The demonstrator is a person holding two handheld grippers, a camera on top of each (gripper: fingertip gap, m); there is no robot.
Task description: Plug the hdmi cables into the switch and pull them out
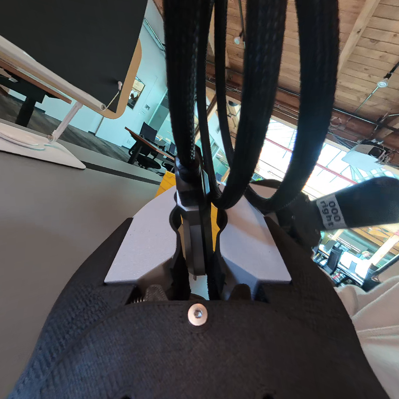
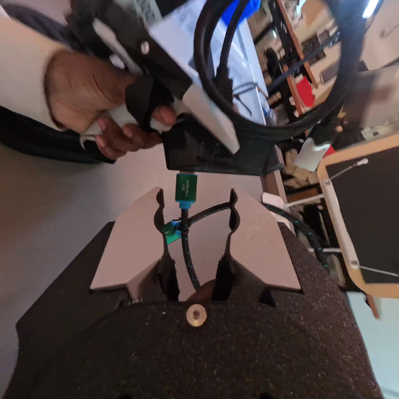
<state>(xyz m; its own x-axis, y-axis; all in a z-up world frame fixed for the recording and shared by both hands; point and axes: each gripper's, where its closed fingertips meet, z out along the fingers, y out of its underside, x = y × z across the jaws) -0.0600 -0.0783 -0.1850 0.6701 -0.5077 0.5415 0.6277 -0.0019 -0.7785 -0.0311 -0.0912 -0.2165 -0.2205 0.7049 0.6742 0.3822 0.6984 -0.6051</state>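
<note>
Meanwhile, left gripper (image 1: 197, 218) fingers clamp switch (image 1: 193, 237) w/ cables; right gripper (image 2: 195, 198) fingers wide round green plug (image 2: 186, 187).

The black braided cables (image 1: 259, 97) run off the top edge of the left wrist view, so their far ends go unseen. The dark connector (image 1: 191, 216) pinched in the left hand-held gripper (image 1: 197, 216) hides its tip behind the grey fingers (image 1: 151, 237). In the right wrist view, the top half is smeared with motion blur. The green plug (image 2: 186, 188) has its tip covered by the other hand-held gripper's black body (image 2: 216, 155); the switch itself cannot be made out.
</note>
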